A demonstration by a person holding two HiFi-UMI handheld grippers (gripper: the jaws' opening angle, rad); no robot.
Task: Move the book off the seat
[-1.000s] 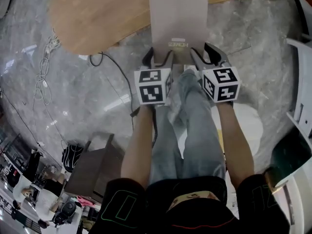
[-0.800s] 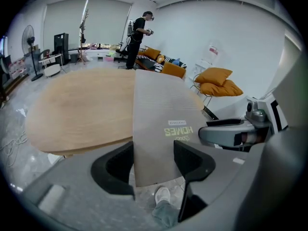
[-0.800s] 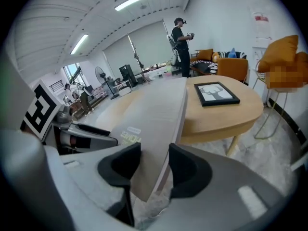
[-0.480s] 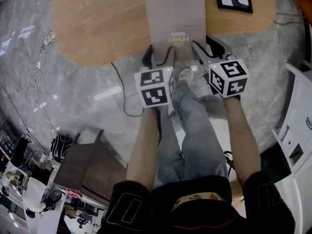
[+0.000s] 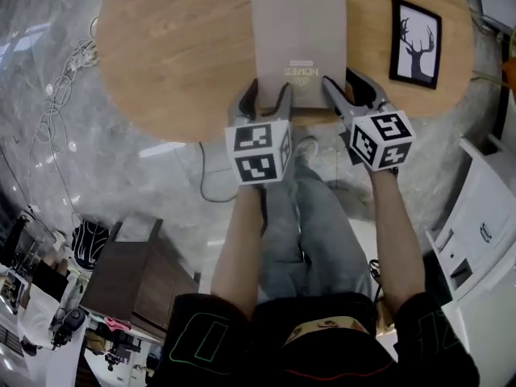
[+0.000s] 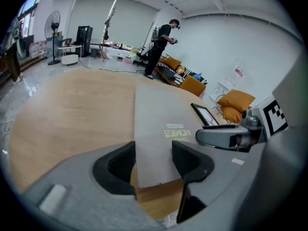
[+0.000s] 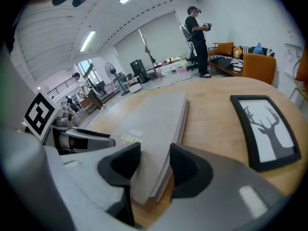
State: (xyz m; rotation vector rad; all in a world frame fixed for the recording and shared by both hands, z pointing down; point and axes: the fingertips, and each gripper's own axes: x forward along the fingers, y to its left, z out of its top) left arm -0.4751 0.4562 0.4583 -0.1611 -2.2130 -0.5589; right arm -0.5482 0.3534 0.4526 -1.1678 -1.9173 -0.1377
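Observation:
A thin grey book (image 5: 298, 35) lies lengthwise over the round wooden table (image 5: 177, 47), its near end at the table's edge. My left gripper (image 5: 264, 95) holds the near left corner. In the left gripper view the book (image 6: 159, 124) sits between the jaws of the left gripper (image 6: 154, 160), which are closing on it. My right gripper (image 5: 347, 87) holds the near right corner, and in the right gripper view the book (image 7: 149, 124) passes between the pads of the right gripper (image 7: 154, 165). No seat is visible.
A black-framed deer picture (image 5: 416, 42) lies on the table right of the book. Cables (image 5: 60, 103) trail on the marble floor at left. A dark cabinet (image 5: 133, 280) stands at lower left and white furniture (image 5: 484, 240) at right. A person (image 6: 161, 47) stands far off.
Both grippers have carried the book forward from above the floor to over the table. The table now fills the top of the head view and the deer picture has come into sight.

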